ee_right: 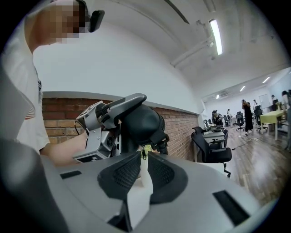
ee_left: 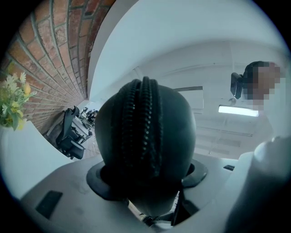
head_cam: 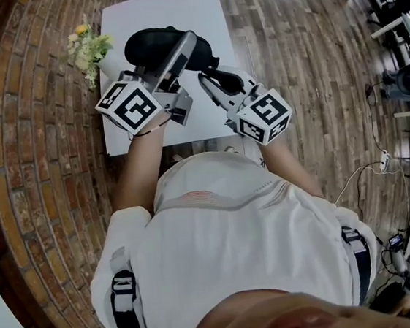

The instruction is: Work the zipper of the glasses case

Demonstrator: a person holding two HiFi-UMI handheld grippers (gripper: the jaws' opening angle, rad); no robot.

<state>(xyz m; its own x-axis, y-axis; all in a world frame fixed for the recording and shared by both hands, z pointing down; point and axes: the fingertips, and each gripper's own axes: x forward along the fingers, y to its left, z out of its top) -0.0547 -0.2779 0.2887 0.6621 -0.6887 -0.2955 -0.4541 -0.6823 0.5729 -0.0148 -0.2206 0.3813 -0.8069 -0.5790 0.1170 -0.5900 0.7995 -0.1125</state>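
Glasses case hangs over the far part of the table, clamped in your left gripper to steady it while your right gripper, just right of it, pinches the zipper pull.

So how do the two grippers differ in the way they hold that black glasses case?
The left gripper has its jaws wide apart, clamped on the body of the glasses case. The right gripper has its jaws almost together, pinching the small zipper pull at the case's end. The left gripper tilts upward, while the right gripper lies nearer level. Both are grey two-jaw tools gripping the same case.
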